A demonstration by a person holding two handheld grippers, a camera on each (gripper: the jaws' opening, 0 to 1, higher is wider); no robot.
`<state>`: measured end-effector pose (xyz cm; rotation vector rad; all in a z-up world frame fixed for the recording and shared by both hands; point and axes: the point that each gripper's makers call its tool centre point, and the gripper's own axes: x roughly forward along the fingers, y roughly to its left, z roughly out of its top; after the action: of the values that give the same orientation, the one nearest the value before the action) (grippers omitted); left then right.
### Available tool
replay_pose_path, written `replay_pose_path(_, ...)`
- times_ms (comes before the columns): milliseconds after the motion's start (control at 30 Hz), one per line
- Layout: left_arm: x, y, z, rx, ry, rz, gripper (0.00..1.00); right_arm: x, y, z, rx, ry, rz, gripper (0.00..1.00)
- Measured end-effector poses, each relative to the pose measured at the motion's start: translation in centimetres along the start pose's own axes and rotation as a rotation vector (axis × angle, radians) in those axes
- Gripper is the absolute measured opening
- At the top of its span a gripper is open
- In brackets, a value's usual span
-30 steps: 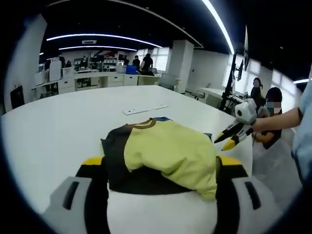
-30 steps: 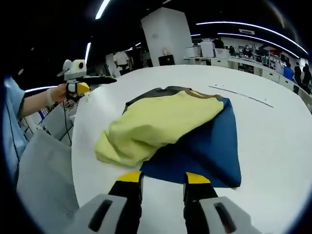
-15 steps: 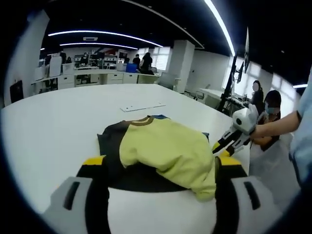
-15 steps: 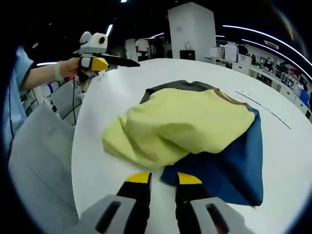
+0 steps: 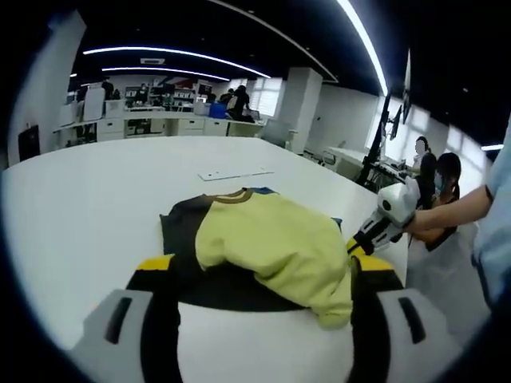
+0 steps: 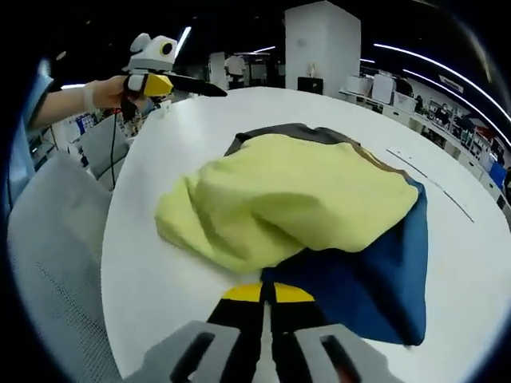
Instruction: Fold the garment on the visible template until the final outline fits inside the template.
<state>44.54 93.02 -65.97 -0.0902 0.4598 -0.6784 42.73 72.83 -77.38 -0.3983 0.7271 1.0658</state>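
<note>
A part-folded garment (image 6: 303, 199) is seen bunched on a white table (image 5: 96, 183), with its yellow panel (image 5: 279, 243) thrown over the dark body and a blue panel (image 6: 375, 267) spread flat beneath, toward 4 o'clock in the right gripper view. In that view the right gripper (image 6: 267, 293) is pictured at 6 o'clock with its jaws drawn together at the near hem, where yellow meets blue — cloth appears to be pinched between the tips, though the grip itself is hidden. The left gripper (image 5: 259, 271) is shown with jaws spread wide to either side of the heap, nothing held; in the right gripper view it hangs clear of the cloth at 11 o'clock, above the table edge. A thin pale strip (image 5: 235, 172) lies on the table beyond the garment at 12 o'clock. No template outline can be made out. The fold is judged well short of finished — the yellow layer is rumpled, its edges uneven, and flattening and squaring are left.
</note>
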Motion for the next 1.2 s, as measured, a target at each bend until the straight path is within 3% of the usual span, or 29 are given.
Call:
replay_pose_path(333,0.0,-0.5,-0.5,-0.015,-0.001,-0.005,0.85,-3.4,-0.7,-0.7,0.000,0.001,-0.006,0.00)
replay_pose_path(900,0.3,-0.6,-1.2,-0.027,0.007,-0.013,0.84,-11.9,-5.9,-7.7,0.099,0.080,-0.147,0.00)
replay_pose_path(1200,0.7,-0.8,-1.5,-0.030,0.015,-0.018,0.84,-15.2,-8.7,-10.2,0.174,0.098,-0.198,0.00)
